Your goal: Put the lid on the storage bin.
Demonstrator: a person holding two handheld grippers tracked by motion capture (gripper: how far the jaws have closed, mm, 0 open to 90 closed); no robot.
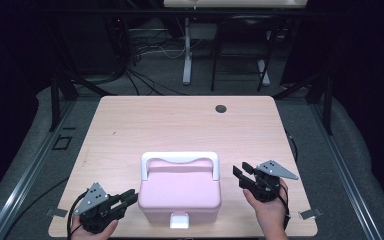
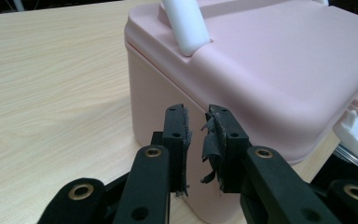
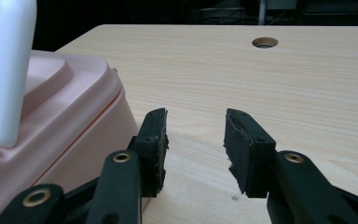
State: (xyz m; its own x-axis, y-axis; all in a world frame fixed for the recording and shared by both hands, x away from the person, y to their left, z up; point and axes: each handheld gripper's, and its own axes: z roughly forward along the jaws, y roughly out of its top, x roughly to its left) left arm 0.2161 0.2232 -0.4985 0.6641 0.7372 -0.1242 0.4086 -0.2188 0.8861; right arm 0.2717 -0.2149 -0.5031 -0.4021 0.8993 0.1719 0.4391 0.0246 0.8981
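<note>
Black two-jaw left gripper (image 2: 196, 135), jaws narrowly parted and empty, sat beside a pale pink plastic box (image 1: 179, 192); right gripper (image 3: 195, 135) gaped wide, empty.

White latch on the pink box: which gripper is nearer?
Left. The left gripper sits by the box's front-left corner, near the latch; the right gripper is beside the far right side.
</note>
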